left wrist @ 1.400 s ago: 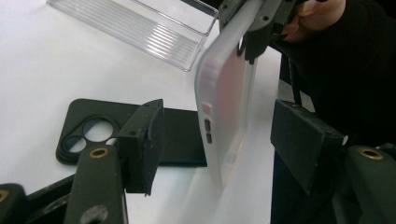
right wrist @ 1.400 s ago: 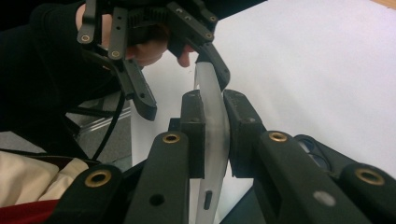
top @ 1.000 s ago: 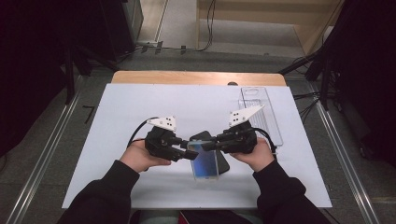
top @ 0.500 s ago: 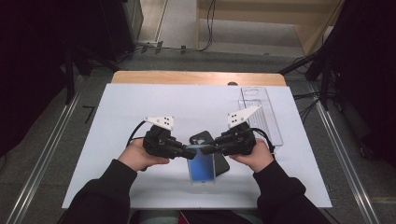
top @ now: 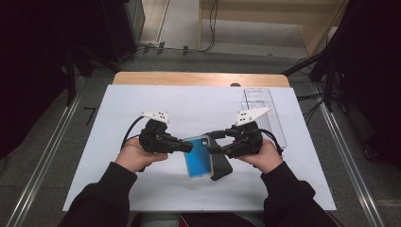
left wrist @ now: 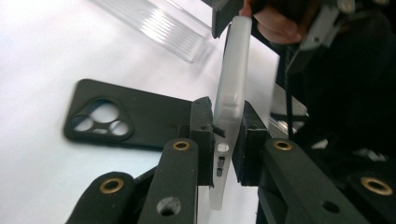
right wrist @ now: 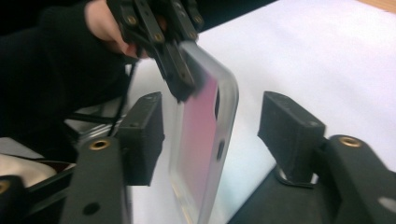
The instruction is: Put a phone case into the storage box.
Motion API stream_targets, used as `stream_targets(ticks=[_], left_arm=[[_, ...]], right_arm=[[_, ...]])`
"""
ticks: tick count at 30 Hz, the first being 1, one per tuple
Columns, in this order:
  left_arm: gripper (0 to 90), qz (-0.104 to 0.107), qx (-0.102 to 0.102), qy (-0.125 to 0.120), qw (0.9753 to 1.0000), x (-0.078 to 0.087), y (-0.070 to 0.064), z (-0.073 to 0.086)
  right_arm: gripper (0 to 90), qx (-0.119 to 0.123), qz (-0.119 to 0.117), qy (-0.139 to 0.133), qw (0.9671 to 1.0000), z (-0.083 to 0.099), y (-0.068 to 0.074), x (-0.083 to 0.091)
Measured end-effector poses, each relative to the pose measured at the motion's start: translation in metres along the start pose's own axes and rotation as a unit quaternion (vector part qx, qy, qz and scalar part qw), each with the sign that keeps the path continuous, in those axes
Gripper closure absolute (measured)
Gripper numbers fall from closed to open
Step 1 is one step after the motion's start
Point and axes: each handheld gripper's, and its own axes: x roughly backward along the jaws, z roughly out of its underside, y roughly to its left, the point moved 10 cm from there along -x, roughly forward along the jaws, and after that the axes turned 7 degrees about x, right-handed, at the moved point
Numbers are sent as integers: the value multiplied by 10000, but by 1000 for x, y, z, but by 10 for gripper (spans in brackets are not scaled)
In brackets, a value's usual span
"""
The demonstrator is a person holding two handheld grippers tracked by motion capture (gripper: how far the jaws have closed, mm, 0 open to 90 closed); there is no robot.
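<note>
Phone [top: 198, 157] in its clear case, blue screen up, hangs between the two grippers a little above the white worktop [top: 142, 101], near the middle of its near edge. From where I stand it looks like a hand-over or a joint hold, with the black case [top: 222, 165] lying flat on the worktop just beneath and to the right of the phone, partly under it.

The left gripper [top: 187, 147] has the phone pinched: in the left gripper view its pads close on the phone's thin edge [left wrist: 229, 116], one either side, with the side buttons just below the grip. The phone stands on edge there, tilted slightly. The right gripper [top: 213, 150] is another matter. In the right gripper view its jaws stand wide apart, straddling the phone's edge [right wrist: 205, 140]; the left pad looks close to the clear case, the right pad is well clear of it. So it has hold of nothing yet, as far as I can judge.

My guess is the step in hand is getting a second grip on the phone, perhaps to work it out of the clear case or to lower it towards the black case. The next move calls for the right jaws to close squarely on the edge without twisting the phone in the left grip. A clear plastic tray [top: 262, 111] lies near the far right corner, untouched.
</note>
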Motion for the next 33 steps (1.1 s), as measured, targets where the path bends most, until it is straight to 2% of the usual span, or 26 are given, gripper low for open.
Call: stream_targets(ticks=[3,5,7,8,10,12,14,15,16,20,23,24,26,28,30,33], left_arm=[[812,-215,163,-149,9995,5,6,-4],[811,-351,277,-244,9987,8,11,-6],[811,-468,355,-380,9975,12,14,-9],[811,-525,415,-450,9967,14,16,-11],[812,-639,567,-545,9949,18,19,-13],[811,-708,692,-611,9932,20,21,-14],[811,-883,677,-615,9919,21,23,-14],[811,-985,683,-611,9909,20,23,-14],[810,-1062,708,-586,9901,20,23,-14],[810,-1135,857,-657,9876,18,21,-16],[809,-1267,928,-696,9851,19,21,-16],[810,-1306,971,-721,9840,19,22,-16],[810,-1375,1025,-739,9824,19,22,-17],[810,-1493,1042,-733,9805,18,23,-16],[810,-1565,1146,-725,9783,17,23,-16],[810,-1609,1208,-752,9767,16,22,-17]], right_arm=[[284,-65,128,64,9999,5,-4,-3],[264,-1,233,150,9996,8,-5,-5],[263,-175,243,221,9993,11,-5,-7],[263,-263,177,199,9993,11,-5,-9],[243,-341,234,156,9990,12,-6,-10],[146,-328,327,63,9989,12,-9,-11],[30,-399,473,11,9981,14,-12,-12],[0,-442,562,11,9974,16,-14,-14],[0,-469,649,37,9968,18,-15,-15],[0,-657,766,181,9947,24,-16,-19],[0,-625,946,234,9933,25,-16,-21],[0,-630,1020,259,9925,25,-16,-22],[0,-657,1301,355,9887,27,-18,-25],[0,-558,1676,463,9832,29,-20,-28],[0,-610,1797,483,9806,29,-19,-32],[0,-773,1822,345,9796,28,-16,-38]])
